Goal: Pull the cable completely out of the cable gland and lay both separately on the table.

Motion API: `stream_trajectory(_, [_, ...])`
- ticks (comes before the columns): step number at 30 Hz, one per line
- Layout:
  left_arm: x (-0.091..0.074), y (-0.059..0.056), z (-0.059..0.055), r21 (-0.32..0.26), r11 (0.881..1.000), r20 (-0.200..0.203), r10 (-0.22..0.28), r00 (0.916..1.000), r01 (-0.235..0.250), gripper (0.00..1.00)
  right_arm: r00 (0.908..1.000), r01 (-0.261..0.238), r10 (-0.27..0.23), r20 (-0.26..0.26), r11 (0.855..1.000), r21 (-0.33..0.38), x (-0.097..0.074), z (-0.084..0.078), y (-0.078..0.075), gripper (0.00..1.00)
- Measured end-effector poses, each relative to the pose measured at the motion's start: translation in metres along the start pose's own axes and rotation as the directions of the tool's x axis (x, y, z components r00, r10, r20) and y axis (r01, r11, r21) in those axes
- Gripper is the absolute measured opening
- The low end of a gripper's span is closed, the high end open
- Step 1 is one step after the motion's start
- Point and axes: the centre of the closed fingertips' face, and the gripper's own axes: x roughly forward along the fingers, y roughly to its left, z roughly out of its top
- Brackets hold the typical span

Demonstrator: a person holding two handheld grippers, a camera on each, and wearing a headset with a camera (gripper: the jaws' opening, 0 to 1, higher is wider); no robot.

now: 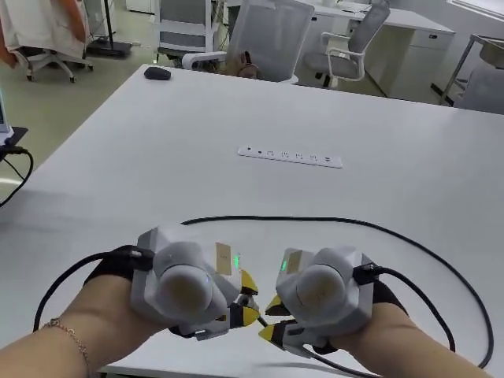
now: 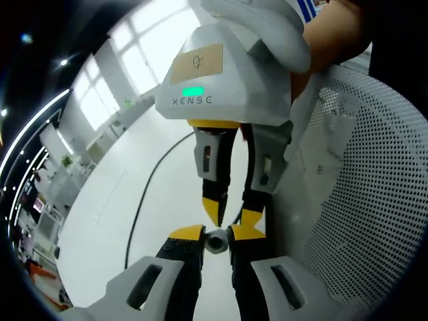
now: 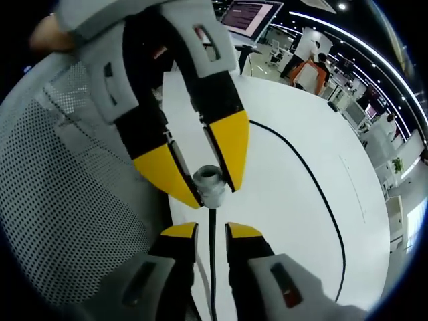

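A small grey cable gland (image 2: 216, 241) sits between the yellow tips of my left gripper (image 2: 217, 234), which is shut on it. In the right gripper view the gland (image 3: 208, 185) is pinched by the left gripper (image 3: 200, 167). A thin black cable (image 3: 212, 231) comes straight out of the gland and passes between the jaws of my right gripper (image 3: 212, 232), which are closed on it. In the head view the left gripper (image 1: 250, 299) and right gripper (image 1: 270, 319) meet tip to tip over the table's near edge. The cable (image 1: 354, 223) loops wide across the white table (image 1: 197, 134).
A white power strip (image 1: 290, 156) lies mid-table. A dark mouse (image 1: 157, 73) rests near the far left corner. Office chairs (image 1: 268, 39) stand beyond the far edge. A perforated chair back (image 2: 361, 187) is close beside the grippers.
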Motion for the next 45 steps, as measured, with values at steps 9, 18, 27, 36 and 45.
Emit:
stream_trajectory(9, [-0.002,-0.003,0.011,-0.013,1.000,0.053,-0.012,0.9985,0.012,0.15,0.9999,-0.005,0.005,-0.009,1.000,-0.002,0.001,-0.001,0.001,0.12])
stream_trajectory(18, [-0.003,0.004,0.013,-0.037,0.999,0.071,0.013,0.9974,-0.010,0.15,0.9977,0.014,-0.014,-0.066,1.000,0.005,0.003,-0.015,-0.004,0.03])
stream_trajectory(27, [-0.007,0.019,0.008,-0.046,0.996,0.051,0.076,0.9958,-0.074,0.15,0.9809,0.067,-0.053,-0.187,0.995,0.067,-0.001,-0.044,-0.017,0.03])
stream_trajectory(36, [0.002,0.010,-0.018,0.046,0.998,-0.088,0.040,0.9953,-0.036,0.15,0.9954,0.052,-0.039,-0.087,0.986,0.157,-0.013,-0.020,-0.026,0.03])
stream_trajectory(45, [0.003,0.012,-0.031,0.049,0.998,-0.136,0.033,0.9901,-0.027,0.15,0.9914,0.069,-0.096,0.089,0.959,0.274,-0.024,0.027,-0.106,0.03])
